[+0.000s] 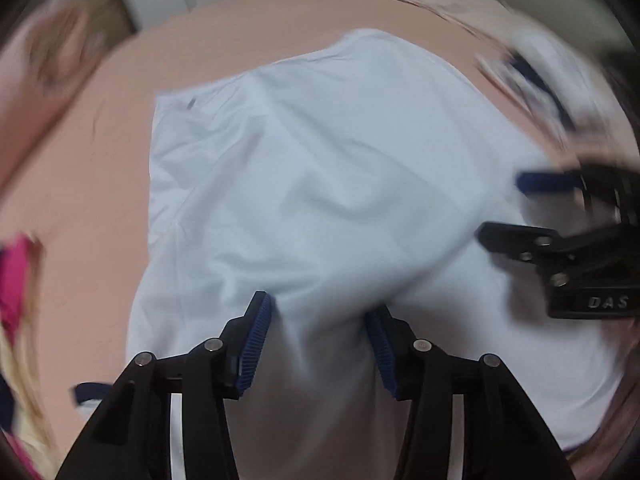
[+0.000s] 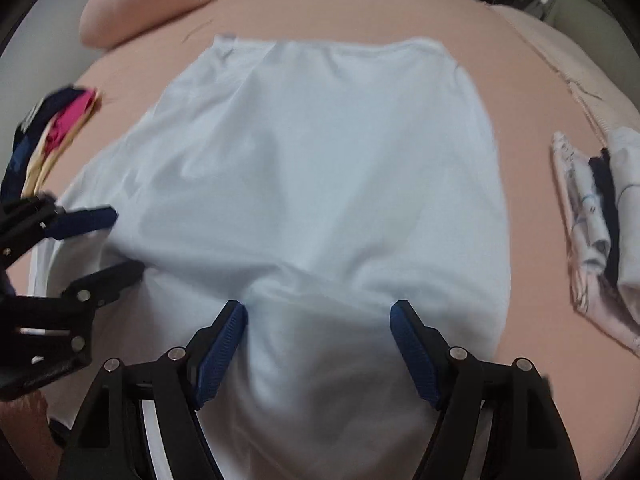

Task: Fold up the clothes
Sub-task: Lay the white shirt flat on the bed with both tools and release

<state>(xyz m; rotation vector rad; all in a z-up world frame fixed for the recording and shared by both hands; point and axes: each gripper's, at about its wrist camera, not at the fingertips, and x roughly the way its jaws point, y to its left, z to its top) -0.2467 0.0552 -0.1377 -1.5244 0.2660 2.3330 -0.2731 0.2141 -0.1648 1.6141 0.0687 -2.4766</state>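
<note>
Here, left claw (image 1: 318, 312) half-spread, bunched pale blue shirt (image 1: 320, 168) between pads, right claw (image 2: 318, 316) wide, astride same cloth, lower centre, grip unclear.

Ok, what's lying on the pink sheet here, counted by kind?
Spread pale blue garment: 1
Stack of folded white and navy clothes: 1
Loose heap of navy, magenta and cream clothes: 1
Pink pillow: 1
Total: 4, all on the pink sheet; garments within the piles are too bunched to count.
</note>
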